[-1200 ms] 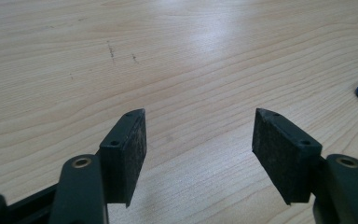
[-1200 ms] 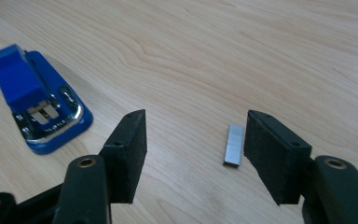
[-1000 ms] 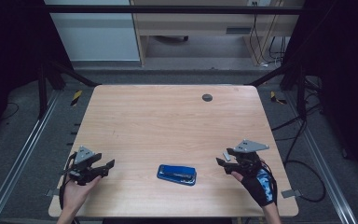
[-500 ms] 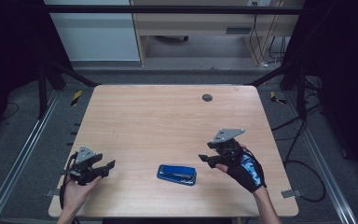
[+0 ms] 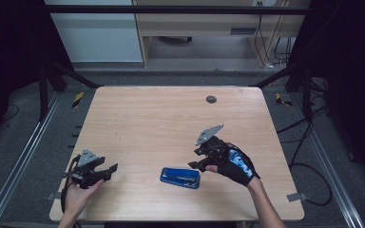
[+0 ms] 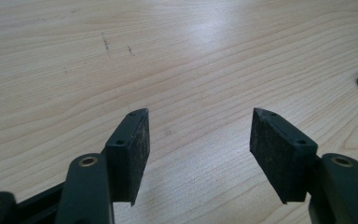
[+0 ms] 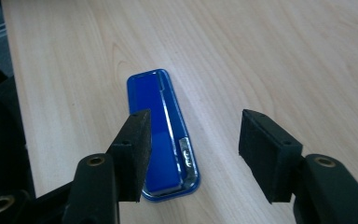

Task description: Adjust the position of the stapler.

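Blue and flat, the case (image 5: 180, 177) is lying on the wooden table (image 5: 161, 123), near the front edge and a little right of the middle. It is lying with its long side along that edge, and a silver clasp (image 7: 186, 156) is showing on its lid in the right gripper view.

At the front left corner, the left gripper (image 5: 105, 170) is sitting in a bare hand (image 5: 78, 194), low over the wood and well apart from the case. Its jaws are standing wide apart with nothing between them, and they are pointing to the right, toward the case. In the left gripper view, only bare wood is lying between the two black pads (image 6: 137, 149), and a blue corner of the case is showing at the far right edge.

A little farther in, the right gripper (image 5: 197, 159) is hovering just beside the right end of the case, held by a hand in a blue and black glove (image 5: 233, 164). Its jaws are also standing apart and are gripping nothing. In the right gripper view, the case is lying below them, partly behind the left pad (image 7: 135, 149); whether the pad is touching the case, I cannot tell.

Farthest away, near the back edge, a small dark round disc (image 5: 211, 99) is lying on the table.
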Tool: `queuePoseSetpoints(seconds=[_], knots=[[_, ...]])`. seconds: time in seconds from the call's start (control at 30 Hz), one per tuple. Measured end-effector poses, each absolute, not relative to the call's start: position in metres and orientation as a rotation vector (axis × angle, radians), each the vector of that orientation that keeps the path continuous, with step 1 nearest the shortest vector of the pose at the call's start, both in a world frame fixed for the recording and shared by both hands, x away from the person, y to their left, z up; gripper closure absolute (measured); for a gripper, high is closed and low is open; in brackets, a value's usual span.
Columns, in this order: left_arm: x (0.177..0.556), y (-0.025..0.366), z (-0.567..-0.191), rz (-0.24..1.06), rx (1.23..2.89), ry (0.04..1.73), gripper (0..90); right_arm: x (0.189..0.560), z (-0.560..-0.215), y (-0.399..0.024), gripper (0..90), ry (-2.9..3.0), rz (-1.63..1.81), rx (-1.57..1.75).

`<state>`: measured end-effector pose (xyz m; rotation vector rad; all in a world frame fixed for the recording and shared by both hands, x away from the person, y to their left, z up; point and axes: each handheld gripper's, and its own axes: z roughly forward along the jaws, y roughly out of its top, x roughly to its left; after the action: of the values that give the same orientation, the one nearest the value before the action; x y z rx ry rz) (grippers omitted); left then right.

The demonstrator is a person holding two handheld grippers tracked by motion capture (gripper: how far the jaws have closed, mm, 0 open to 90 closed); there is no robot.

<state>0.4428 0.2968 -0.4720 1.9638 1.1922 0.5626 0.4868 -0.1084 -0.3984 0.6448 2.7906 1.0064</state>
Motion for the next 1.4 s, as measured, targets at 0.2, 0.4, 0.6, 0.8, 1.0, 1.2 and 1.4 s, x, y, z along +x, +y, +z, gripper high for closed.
queuePoseSetpoints(seconds=[0.2,0.4,0.6,0.8,1.0,1.2,1.4], knots=[[0.443,0.296,-0.472,0.562,1.972,1.187,38.0,0.488,-0.404,-0.091,45.9,2.865,0.900,0.578],[0.443,0.295,-0.473,0.558,1.981,1.184,38.0,0.488,-0.410,-0.080,47.6,2.918,0.843,0.547],[0.444,0.295,-0.474,0.550,1.988,1.188,37.6,0.488,-0.418,-0.072,47.8,2.957,0.790,0.506],[0.444,0.294,-0.474,0.548,2.000,1.181,37.4,0.486,-0.425,-0.064,48.4,2.984,0.742,0.477],[0.444,0.293,-0.475,0.551,2.009,1.179,37.2,0.487,-0.434,-0.059,49.4,3.005,0.668,0.462],[0.445,0.293,-0.475,0.549,2.014,1.177,37.1,0.490,-0.444,-0.052,53.0,3.028,0.600,0.450],[0.445,0.293,-0.476,0.548,2.022,1.175,37.1,0.493,-0.452,-0.047,57.6,3.037,0.553,0.424]])
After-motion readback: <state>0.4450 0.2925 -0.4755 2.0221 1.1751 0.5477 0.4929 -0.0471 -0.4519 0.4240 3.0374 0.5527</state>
